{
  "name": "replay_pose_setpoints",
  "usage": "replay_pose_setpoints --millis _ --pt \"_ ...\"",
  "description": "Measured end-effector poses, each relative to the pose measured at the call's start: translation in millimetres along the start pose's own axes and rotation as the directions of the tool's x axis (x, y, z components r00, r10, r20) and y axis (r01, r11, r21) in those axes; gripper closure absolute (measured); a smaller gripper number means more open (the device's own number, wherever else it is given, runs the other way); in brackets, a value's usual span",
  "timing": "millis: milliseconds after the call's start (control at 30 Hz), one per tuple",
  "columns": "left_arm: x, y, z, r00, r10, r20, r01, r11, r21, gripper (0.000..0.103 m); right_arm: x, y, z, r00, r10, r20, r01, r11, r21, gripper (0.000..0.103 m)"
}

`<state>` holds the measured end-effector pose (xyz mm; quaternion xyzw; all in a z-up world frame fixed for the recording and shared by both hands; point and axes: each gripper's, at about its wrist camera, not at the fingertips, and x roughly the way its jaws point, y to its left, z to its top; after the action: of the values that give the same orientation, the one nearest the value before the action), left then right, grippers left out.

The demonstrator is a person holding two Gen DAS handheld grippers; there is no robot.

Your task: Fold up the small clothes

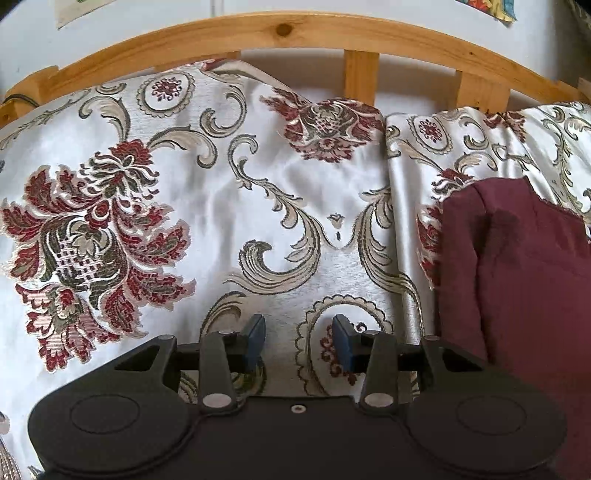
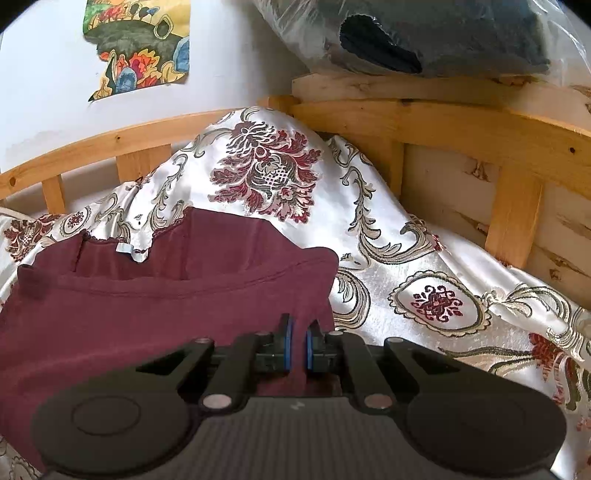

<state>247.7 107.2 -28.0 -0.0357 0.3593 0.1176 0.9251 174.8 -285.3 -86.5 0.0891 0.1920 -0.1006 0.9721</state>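
my right gripper (image 2: 298, 341) pinches the maroon top (image 2: 147, 295) at its edge to fold it; my left gripper (image 1: 299, 341) waits wide, empty, over the bedspread (image 1: 221, 203).

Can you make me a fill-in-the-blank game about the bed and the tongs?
1. The right tongs are pinching the ____ garment.
2. The left tongs are open and hold ____.
3. The flowered bedspread lies inside a ____ bed frame.
4. A colourful picture hangs on the ____.

Missing words: maroon; nothing; wooden; wall
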Motion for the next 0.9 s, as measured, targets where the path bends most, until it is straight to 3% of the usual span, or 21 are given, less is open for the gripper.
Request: replay_pose_setpoints --millis 67,133,200,333,467,633,733,900 --pt "-6.0 -2.9 -1.0 1.000 -0.019 0.024 0.019 1.000 -0.008 0.056 -0.1 1.7 -0.4 1.000 -0.009 0.003 0.009 1.000 -0.010 0.094" --pt "-16.3 -10.6 -2.7 0.997 -0.057 0.060 0.057 0.998 0.004 0.042 -0.7 4.2 -0.4 1.000 -0.027 0.013 0.028 0.999 -0.030 0.092" --pt "-26.1 -21.1 -4.5 0.991 -0.098 0.094 0.095 0.995 0.028 0.039 -2.4 6.6 -0.6 0.998 -0.047 0.029 0.049 0.997 -0.054 0.090" --pt "-42.8 -43.9 -9.1 0.963 -0.240 0.125 0.225 0.967 0.123 0.037 -5.0 12.5 -0.8 0.998 -0.056 0.040 0.060 0.994 -0.097 0.094" --pt "-47.5 -64.3 -11.9 0.923 -0.370 0.109 0.341 0.914 0.219 0.033 -3.5 12.6 -1.3 0.998 -0.061 0.029 0.064 0.994 -0.092 0.094" --pt "-33.9 -83.2 -13.3 0.926 -0.367 0.091 0.334 0.906 0.261 0.028 -2.1 10.2 -2.5 0.998 -0.061 0.026 0.063 0.994 -0.086 0.093" --pt "-15.6 -84.1 -10.7 0.942 -0.331 0.061 0.309 0.922 0.232 0.028 -1.9 8.7 -2.7 0.998 -0.057 0.025 0.059 0.995 -0.082 0.093" --pt "2.2 -76.5 -9.6 0.940 -0.343 0.000 0.335 0.920 0.204 0.027 -1.0 9.0 -2.9 0.998 -0.060 0.022 0.062 0.995 -0.084 0.093"
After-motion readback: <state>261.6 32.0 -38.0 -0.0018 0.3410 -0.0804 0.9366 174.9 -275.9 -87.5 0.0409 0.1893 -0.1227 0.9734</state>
